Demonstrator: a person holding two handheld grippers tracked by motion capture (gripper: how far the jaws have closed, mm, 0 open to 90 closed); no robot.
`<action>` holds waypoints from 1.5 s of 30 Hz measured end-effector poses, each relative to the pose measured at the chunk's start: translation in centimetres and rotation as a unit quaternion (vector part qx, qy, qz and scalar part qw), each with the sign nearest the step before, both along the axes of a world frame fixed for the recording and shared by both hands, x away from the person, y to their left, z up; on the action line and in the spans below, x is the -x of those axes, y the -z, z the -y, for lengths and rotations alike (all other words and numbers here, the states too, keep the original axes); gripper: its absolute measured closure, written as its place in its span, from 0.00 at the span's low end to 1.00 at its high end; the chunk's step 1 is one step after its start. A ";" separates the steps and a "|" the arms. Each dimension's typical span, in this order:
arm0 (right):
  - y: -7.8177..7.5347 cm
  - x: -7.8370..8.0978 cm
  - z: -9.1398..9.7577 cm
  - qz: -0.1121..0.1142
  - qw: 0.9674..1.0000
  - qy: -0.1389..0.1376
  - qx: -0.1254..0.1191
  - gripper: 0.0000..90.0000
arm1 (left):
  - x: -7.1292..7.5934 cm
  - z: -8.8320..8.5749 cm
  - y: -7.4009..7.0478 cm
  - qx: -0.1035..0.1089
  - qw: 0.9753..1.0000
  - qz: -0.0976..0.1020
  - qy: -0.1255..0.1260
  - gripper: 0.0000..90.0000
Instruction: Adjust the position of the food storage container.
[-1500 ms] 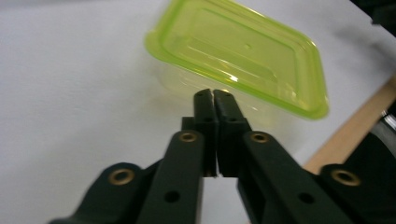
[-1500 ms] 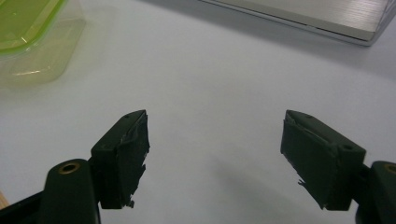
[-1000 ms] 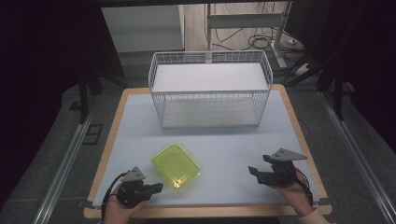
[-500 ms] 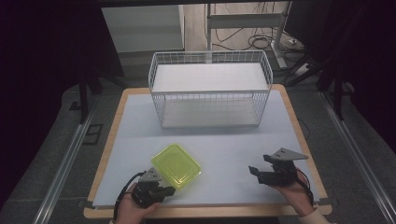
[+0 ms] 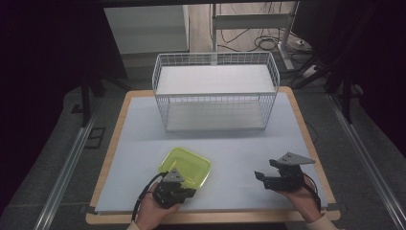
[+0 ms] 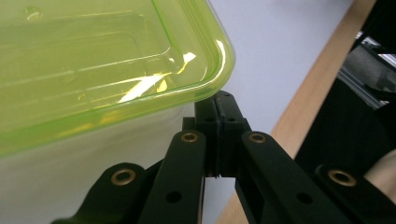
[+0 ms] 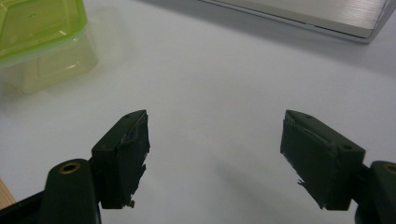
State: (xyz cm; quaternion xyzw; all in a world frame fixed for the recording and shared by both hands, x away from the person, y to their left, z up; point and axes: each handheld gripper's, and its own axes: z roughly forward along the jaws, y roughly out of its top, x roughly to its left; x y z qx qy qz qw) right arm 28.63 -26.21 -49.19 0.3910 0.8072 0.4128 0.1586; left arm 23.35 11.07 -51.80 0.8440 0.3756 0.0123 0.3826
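Left gripper view: left hand-held gripper (image 6: 217, 105) jaws together, tips hidden under the yellow-green container (image 6: 93, 60) rim; right hand-held gripper (image 7: 215, 140) apart.

The wire basket (image 5: 215, 91) blocks the table's (image 5: 297, 143) far edge, the green-lidded box (image 5: 186, 165) stands near the front left corner, and bare mat lies open between them and toward the right edge.

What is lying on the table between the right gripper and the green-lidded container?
Nothing: in the high view the stretch of pale table mat between the right gripper and the green-lidded container is bare.
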 end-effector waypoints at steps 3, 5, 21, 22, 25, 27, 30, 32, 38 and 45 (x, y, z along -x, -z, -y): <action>0.0 0.0 0.0 0.000 1.000 -0.002 0.000 0.26 | -0.4 0.6 0.1 -0.005 1.000 0.000 -0.001 1.00; 0.0 0.1 0.0 0.000 1.000 -0.003 0.001 0.26 | -0.7 1.0 0.1 -0.004 1.000 -0.002 -0.007 1.00; 0.1 0.0 0.0 0.000 1.000 -0.001 0.005 0.26 | -1.8 2.4 0.0 0.003 1.000 -0.002 -0.025 1.00; 0.1 0.0 -0.1 -0.001 1.000 -0.001 0.005 0.26 | -1.9 2.5 0.0 0.001 1.000 -0.001 -0.023 1.00; 0.1 0.1 -0.1 -0.001 1.000 -0.003 0.006 0.26 | -2.2 2.9 0.1 -0.003 1.000 0.003 -0.023 1.00; 0.1 0.1 -0.1 -0.001 1.000 -0.003 0.007 0.26 | -2.5 3.3 0.2 -0.004 1.000 0.004 -0.028 1.00; 0.1 0.0 -0.1 -0.003 1.000 -0.003 0.007 0.26 | -2.6 3.6 0.2 -0.003 0.999 0.007 -0.032 1.00; 0.1 0.1 0.0 -0.003 1.000 -0.003 0.007 0.26 | -2.9 3.8 0.1 -0.004 0.999 0.008 -0.032 1.00; 0.1 0.1 0.0 -0.003 1.000 -0.004 0.006 0.26 | -2.7 3.8 -0.1 0.007 1.000 0.005 -0.029 1.00; 0.1 0.1 0.1 -0.002 1.000 -0.002 0.004 0.26 | 0.1 1.1 -2.1 0.064 0.998 0.012 -0.014 1.00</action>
